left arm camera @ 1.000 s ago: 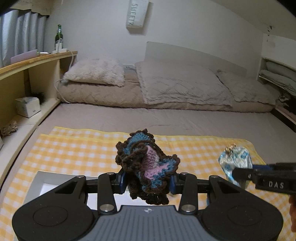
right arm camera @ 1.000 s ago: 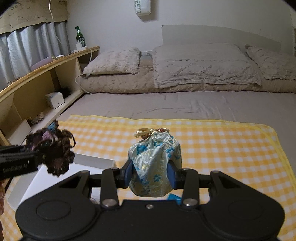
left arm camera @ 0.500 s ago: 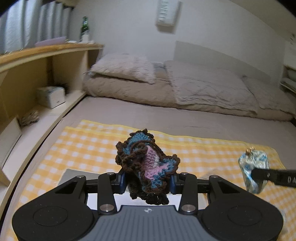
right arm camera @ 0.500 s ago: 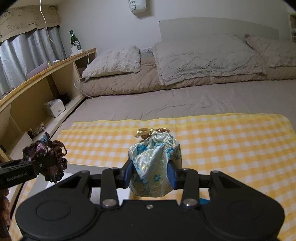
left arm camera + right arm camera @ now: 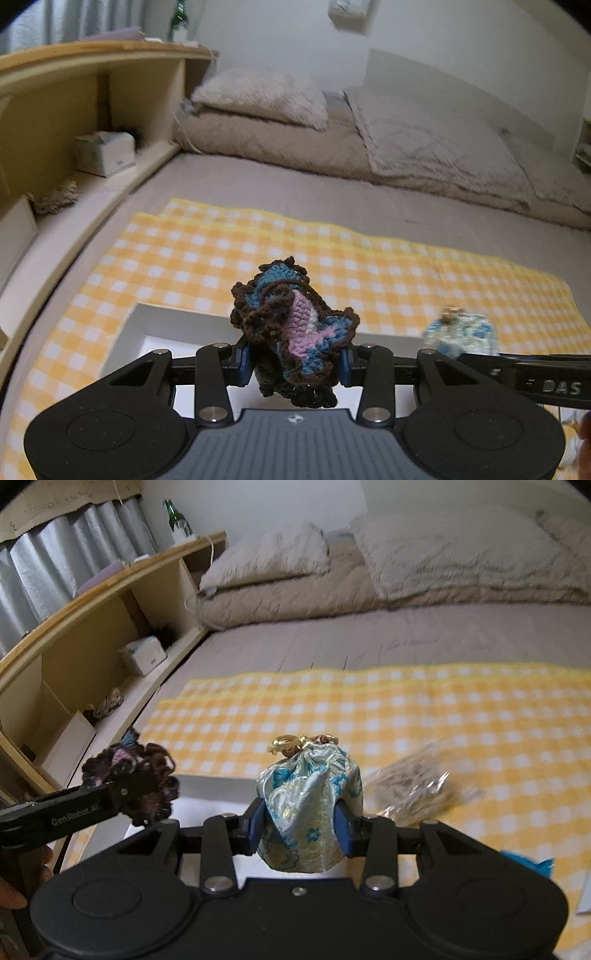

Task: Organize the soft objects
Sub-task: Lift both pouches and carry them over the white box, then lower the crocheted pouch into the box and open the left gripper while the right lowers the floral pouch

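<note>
My left gripper [image 5: 293, 363] is shut on a crumpled crochet piece [image 5: 291, 328] in brown, blue and pink, held above a grey box [image 5: 177, 319] with a white inside. In the right wrist view that same crochet piece [image 5: 129, 779] hangs at the left. My right gripper [image 5: 301, 829] is shut on a pale brocade pouch [image 5: 310, 805] with blue flowers and a gold tie at its top. The left wrist view catches the pouch [image 5: 461, 334] low on the right, beside the crochet piece.
A yellow checked cloth [image 5: 406, 716] covers the bed under both grippers. A crinkly clear bag [image 5: 413, 786] lies right of the box [image 5: 214, 781], and something blue [image 5: 532, 862] is at the lower right. Wooden shelves [image 5: 92, 122] run along the left; pillows [image 5: 266, 94] lie at the back.
Both grippers have moved left and lower over the checked cloth, still holding their loads. The box has come nearer under them, and the clear bag has entered the right wrist view.
</note>
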Available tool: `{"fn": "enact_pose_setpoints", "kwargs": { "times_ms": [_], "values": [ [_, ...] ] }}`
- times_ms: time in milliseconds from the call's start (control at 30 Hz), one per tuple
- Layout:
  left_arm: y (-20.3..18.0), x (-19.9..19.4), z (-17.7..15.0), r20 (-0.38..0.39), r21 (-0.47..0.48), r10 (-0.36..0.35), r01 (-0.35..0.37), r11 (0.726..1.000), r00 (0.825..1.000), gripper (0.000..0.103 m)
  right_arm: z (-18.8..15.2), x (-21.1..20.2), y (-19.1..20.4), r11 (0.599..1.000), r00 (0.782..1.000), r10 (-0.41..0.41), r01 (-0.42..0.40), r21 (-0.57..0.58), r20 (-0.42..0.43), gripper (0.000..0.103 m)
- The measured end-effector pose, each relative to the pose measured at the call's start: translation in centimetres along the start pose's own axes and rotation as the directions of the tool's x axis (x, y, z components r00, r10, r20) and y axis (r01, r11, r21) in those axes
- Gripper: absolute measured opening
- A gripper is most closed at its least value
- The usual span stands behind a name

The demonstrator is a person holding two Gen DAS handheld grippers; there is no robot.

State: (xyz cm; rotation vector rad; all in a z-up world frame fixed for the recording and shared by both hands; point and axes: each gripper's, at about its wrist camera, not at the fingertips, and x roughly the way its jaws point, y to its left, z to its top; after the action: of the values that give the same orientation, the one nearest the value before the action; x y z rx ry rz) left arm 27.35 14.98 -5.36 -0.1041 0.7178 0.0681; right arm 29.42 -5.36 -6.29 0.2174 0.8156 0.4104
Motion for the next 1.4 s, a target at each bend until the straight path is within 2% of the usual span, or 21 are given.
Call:
{"fn": "enact_pose_setpoints", "kwargs": {
  "times_ms": [167,400,567,733,800,867,1100,1200,1267,1400],
  "values": [
    [-1.0,1.8,-0.6,-0.047,0.04,-0.035,0.036,0.999,0.998,0.043,-0.8,2.4,0.3,0.999,0.997,0.027,-0.024,0.033,-0.071,0.04],
    [-1.4,3.7,-1.2,-0.098,0.043,-0.037,0.041,0.998,0.994,0.043,-1.5,4.5,1.1,0.999,0.992,0.033,-0.033,0.001,-0.119,0.04],
    [-1.0,4.4,-1.6,-0.122,0.051,-0.018,0.024,0.998,0.992,0.043,-2.1,5.8,2.3,0.991,0.99,0.03,-0.047,-0.127,-0.135,0.04],
    [-0.6,4.9,-2.0,-0.147,0.056,-0.009,0.018,0.998,0.989,0.043,-2.6,6.5,3.3,0.955,0.991,0.006,-0.046,-0.292,-0.134,0.041],
    [-0.6,5.1,-2.1,-0.157,0.06,-0.012,0.021,0.998,0.988,0.043,-2.8,6.8,3.3,0.941,0.993,-0.024,-0.018,-0.338,-0.12,0.047],
    [-0.8,5.2,-2.1,-0.163,0.068,-0.018,0.029,0.997,0.986,0.043,-2.7,6.6,3.0,0.939,0.994,-0.034,-0.004,-0.344,-0.102,0.048],
    [-1.6,5.3,-2.0,-0.147,0.072,-0.063,0.075,0.995,0.987,0.046,-1.3,5.4,1.9,0.951,0.994,0.016,-0.048,-0.305,-0.107,0.047],
    [-1.7,5.6,-2.1,-0.158,0.076,-0.052,0.065,0.995,0.986,0.051,-0.9,5.1,1.7,0.953,0.993,0.028,-0.062,-0.296,-0.119,0.045],
    [-1.5,5.8,-2.2,-0.17,0.076,-0.046,0.06,0.995,0.984,0.051,-0.9,5.1,1.7,0.952,0.991,0.02,-0.058,-0.301,-0.129,0.042],
    [-1.0,6.0,-2.4,-0.187,0.074,-0.034,0.049,0.996,0.982,0.052,-1.4,5.5,1.7,0.946,0.988,0.003,-0.052,-0.32,-0.153,0.041]
  ]
}}
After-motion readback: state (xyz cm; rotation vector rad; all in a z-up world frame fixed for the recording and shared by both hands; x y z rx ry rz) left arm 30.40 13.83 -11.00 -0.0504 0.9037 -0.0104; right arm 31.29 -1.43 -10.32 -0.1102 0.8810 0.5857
